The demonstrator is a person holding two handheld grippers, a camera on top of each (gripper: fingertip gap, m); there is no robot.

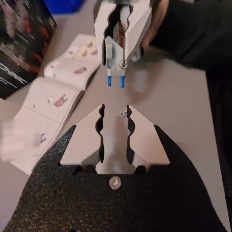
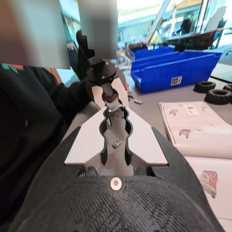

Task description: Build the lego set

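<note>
My right gripper (image 1: 114,62) is shut on a grey Lego assembly (image 1: 113,55) with two blue pins (image 1: 109,81) sticking out of its end toward my left gripper. In the right wrist view the assembly (image 2: 115,114) sits between the tips of my right gripper (image 2: 116,108). My left gripper (image 1: 115,106) is open and empty, facing the right one a short way off; it also shows in the right wrist view (image 2: 111,100). A small grey Lego piece (image 1: 123,113) lies on the grey table (image 1: 163,100) below the two grippers, and also shows in the right wrist view (image 2: 117,142).
An open instruction booklet (image 1: 56,100) (image 2: 194,125) lies on the table. A black set box (image 1: 18,50) stands beyond it. A blue bin (image 2: 169,72) and black tyres (image 2: 218,96) are at the back. A person's dark sleeve (image 1: 194,31) is close by. The tips of one gripper are about 6 cm away from the tips of the other. The small grey Lego piece (image 1: 123,113) is about 5 cm from my left fingertips and 11 cm from my right. It is also in sight in the right wrist view (image 2: 119,142).
</note>
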